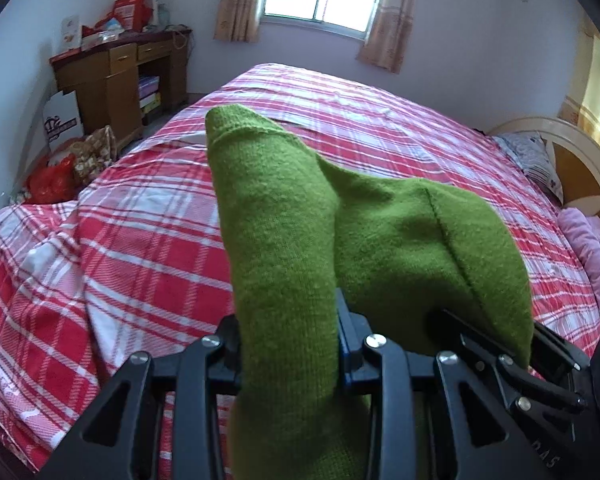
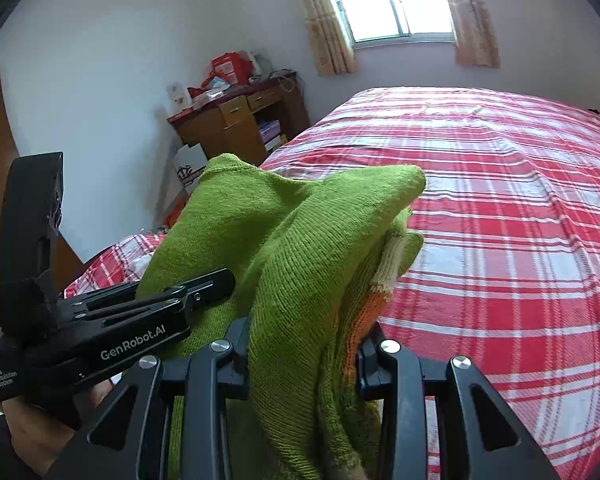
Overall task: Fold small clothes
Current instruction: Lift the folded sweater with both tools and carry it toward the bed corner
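A green knitted garment [image 1: 284,240] fills the middle of both views [image 2: 284,248], with an orange and cream striped band [image 2: 384,276] at its right edge. My left gripper [image 1: 290,344] is shut on a fold of it, and the cloth stands up between its jaws. My right gripper [image 2: 302,356] is shut on another bunch of the same garment. Both hold it above the bed, close side by side. The left gripper also shows in the right wrist view [image 2: 148,308], at the left, against the cloth. The fingertips are hidden by the fabric.
A bed with a red and white plaid sheet [image 1: 140,240] spreads beneath and ahead [image 2: 500,220]. A wooden desk [image 1: 116,76] with clutter stands at the far left wall. Bags [image 1: 56,180] lie on the floor. A headboard and pillows [image 1: 540,160] are at the right.
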Demonstrator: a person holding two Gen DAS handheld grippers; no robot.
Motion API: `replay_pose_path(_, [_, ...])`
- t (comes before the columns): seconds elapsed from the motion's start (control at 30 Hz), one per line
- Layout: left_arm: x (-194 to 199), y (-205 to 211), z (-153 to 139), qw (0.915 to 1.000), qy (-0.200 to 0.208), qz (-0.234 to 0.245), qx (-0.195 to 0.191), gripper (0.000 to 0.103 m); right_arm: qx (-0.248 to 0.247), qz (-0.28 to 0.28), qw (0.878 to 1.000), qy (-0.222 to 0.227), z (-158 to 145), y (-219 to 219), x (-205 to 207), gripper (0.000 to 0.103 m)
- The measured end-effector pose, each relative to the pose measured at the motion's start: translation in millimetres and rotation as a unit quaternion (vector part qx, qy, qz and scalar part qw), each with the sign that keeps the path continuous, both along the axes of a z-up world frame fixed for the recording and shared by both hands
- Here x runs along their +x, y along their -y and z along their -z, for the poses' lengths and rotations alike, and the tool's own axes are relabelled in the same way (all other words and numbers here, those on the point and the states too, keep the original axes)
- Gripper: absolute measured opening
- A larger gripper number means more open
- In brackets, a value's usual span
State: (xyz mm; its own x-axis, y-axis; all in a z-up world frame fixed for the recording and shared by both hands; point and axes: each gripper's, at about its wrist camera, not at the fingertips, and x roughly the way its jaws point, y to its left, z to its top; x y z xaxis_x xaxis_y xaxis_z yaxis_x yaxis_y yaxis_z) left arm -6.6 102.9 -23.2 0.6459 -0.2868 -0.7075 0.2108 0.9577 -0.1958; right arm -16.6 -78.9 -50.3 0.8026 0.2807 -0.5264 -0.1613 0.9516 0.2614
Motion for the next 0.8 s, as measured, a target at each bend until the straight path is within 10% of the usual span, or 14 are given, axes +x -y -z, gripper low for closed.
replay_pose_path(0.8, [23,-69,-1,0.9977,0.010,-0.067,0.004,0.034,-0.015,-0.068,0.998,0.008,-11,-72,43,0.036])
